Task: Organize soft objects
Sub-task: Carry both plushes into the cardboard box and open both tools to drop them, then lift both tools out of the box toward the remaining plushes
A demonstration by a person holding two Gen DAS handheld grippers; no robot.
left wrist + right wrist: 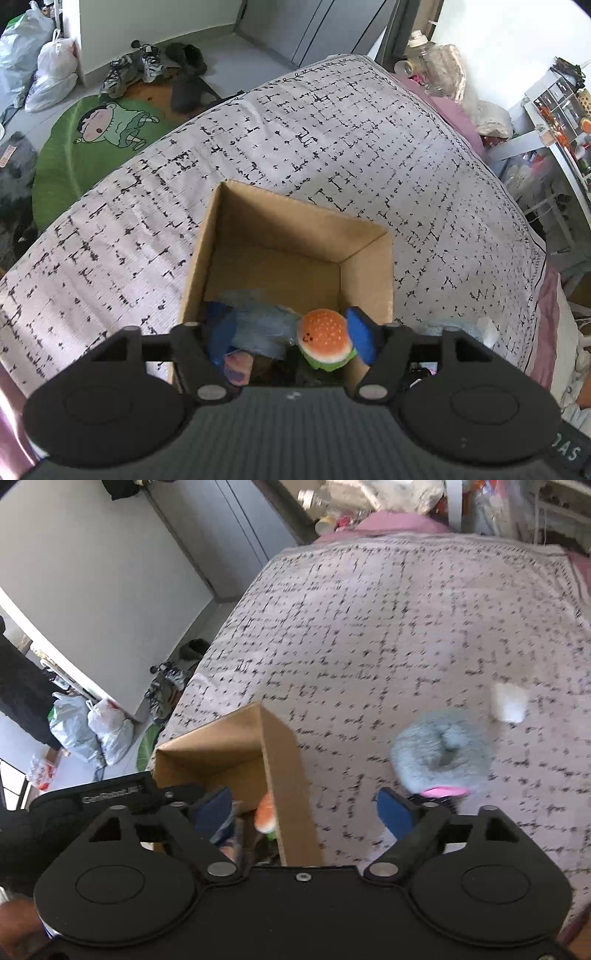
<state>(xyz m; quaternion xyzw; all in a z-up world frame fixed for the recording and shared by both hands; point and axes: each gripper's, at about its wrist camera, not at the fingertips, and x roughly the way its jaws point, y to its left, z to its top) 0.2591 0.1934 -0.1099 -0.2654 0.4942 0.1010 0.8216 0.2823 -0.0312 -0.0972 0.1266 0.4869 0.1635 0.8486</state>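
Note:
An open cardboard box (pixel 369 266) stands on the patterned bedspread (pixel 332 140). Over its near end my left gripper (pixel 290 334) is open, and a small burger plush (pixel 325 341) lies between the blue pads, close against the right pad (pixel 360 336). A pale blue fluffy item (pixel 258 325) lies in the box beneath. My right gripper (pixel 304 811) is wide open and straddles the box wall (pixel 288 775), with one pad inside and one outside. The burger plush (pixel 266 816) shows inside the box. A grey-blue fluffy plush (pixel 441 751) with a pink part lies on the bed just beyond the right pad.
A small white soft item (pixel 509 701) lies on the bedspread past the fluffy plush. On the floor to the left are a green cartoon rug (pixel 96 140), shoes (pixel 133 70) and plastic bags (pixel 51 74). Bottles and clutter (pixel 432 62) crowd the bed's far end, and shelves (pixel 557 110) stand at the right.

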